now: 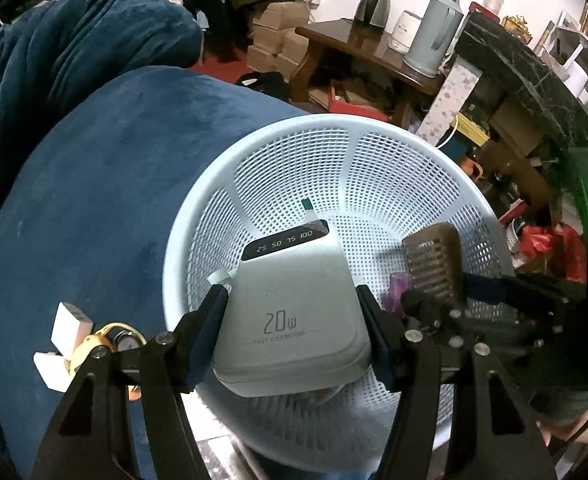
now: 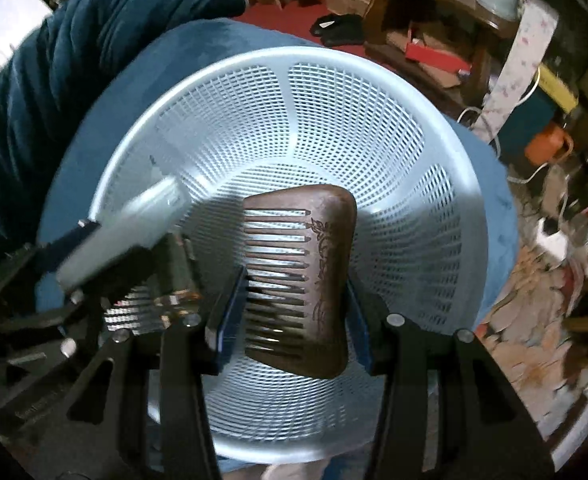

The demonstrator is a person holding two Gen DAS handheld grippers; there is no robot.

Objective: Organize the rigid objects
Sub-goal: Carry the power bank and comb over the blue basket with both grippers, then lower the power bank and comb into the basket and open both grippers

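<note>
Left wrist: left claw (image 1: 294, 312) clamps power bank (image 1: 294, 320) over pale mesh basket (image 1: 373, 160) on blue velvet cushion (image 1: 94, 200). Right claw (image 2: 295, 300) grips wooden comb (image 2: 325, 280) above basket. Cluttered room far.

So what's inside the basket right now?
The basket shows bare mesh. The power bank and comb are held above it in the grippers; they hide part of the bottom.

A pale thermos (image 1: 433, 30) and dark kettle (image 1: 371, 6) stand on a wooden side table (image 1: 357, 46) beside stacked cardboard boxes (image 1: 276, 36).
</note>
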